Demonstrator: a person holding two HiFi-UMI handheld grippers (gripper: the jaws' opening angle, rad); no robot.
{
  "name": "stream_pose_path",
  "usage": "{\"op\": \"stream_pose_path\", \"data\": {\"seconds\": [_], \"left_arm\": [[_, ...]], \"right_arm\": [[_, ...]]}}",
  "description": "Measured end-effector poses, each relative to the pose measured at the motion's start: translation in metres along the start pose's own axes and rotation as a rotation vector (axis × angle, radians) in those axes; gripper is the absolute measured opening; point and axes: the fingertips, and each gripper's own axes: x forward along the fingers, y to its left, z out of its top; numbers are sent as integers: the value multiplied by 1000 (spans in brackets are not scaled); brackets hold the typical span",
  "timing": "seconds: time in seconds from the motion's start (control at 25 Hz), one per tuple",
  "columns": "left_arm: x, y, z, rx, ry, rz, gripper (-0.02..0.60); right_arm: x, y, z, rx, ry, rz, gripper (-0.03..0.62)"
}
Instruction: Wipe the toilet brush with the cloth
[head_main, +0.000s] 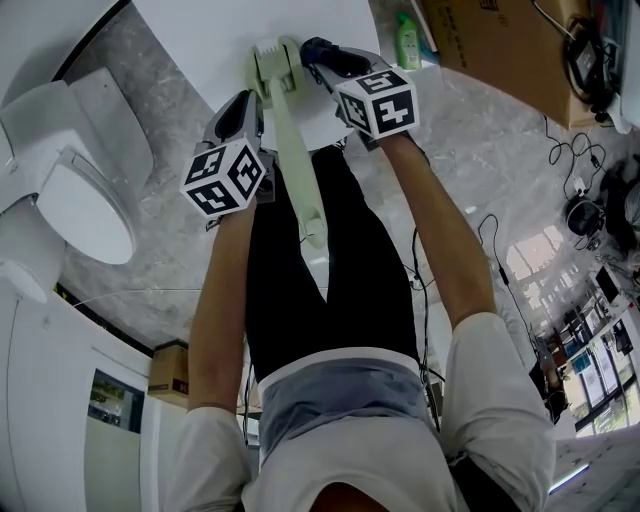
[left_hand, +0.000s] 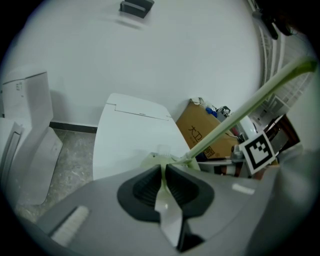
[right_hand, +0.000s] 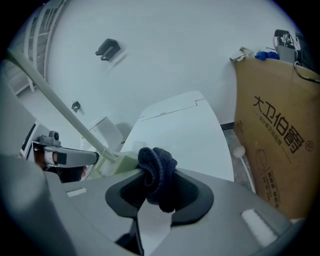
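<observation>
Grey marble floor (head_main: 480, 150), toilet (head_main: 70, 200) left, cardboard box (head_main: 500, 40) right. Over white surface (head_main: 230, 40): left gripper (left_hand: 164, 172) clamps toilet brush (head_main: 291, 150); right gripper (right_hand: 157, 187) pinches dark cloth (right_hand: 157, 172) beside brush head.

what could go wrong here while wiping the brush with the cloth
1. The left gripper pinches only a thin edge by the head of the brush, and the long handle sticks out free. A push from the cloth could twist it loose.
2. The cloth is a small wad in the right gripper, so the jaws may scrape the brush instead.
</observation>
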Motion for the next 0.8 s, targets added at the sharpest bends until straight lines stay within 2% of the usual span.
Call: {"op": "stream_pose_path", "data": {"seconds": [0.8], "left_arm": [[1,2,0,-6,2,-5,0]], "right_arm": [[18,-4,23,-55,12,-2,107]]}}
